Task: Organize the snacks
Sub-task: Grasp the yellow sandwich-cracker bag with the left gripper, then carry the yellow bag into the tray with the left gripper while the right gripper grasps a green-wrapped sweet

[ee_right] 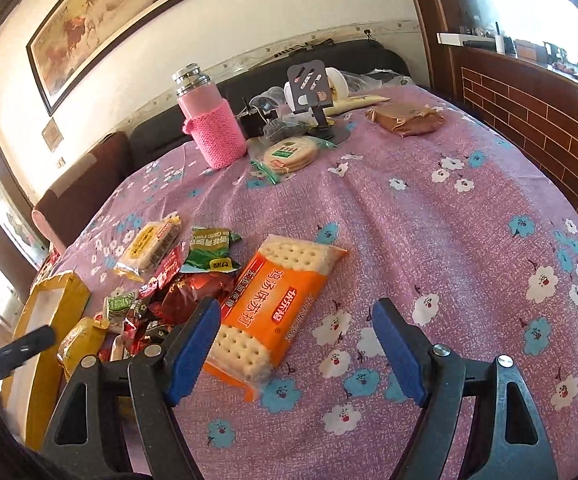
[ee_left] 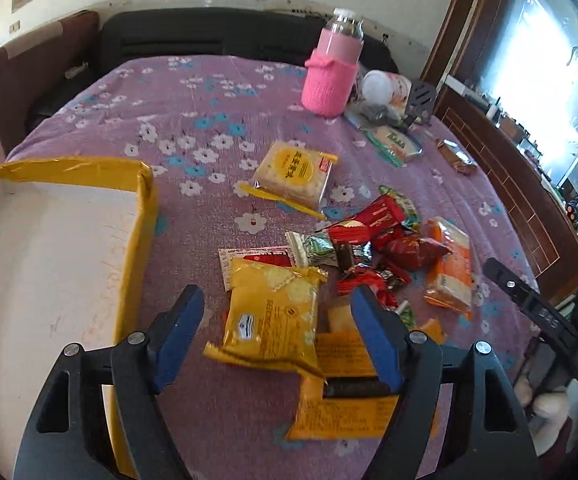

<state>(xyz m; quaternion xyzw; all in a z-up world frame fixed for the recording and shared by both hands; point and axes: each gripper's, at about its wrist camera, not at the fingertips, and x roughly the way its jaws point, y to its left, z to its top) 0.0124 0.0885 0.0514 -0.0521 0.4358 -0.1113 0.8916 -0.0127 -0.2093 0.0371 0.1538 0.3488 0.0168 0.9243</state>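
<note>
Left gripper [ee_left: 275, 322] hovers spread over the yellow cracker packet [ee_left: 271, 320].
Right gripper [ee_right: 297, 340] hangs spread beside the orange cracker packet [ee_right: 277, 304], empty.

Box [ee_left: 49, 260] cut off at left edge; orange pkt [ee_left: 341, 412] partly under claw.

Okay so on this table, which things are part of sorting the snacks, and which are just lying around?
Part of the job:
yellow cracker packet
orange cracker packet
pile of small red and green snacks
yellow-edged box

Just lying about:
pink bottle
phone stand
</note>
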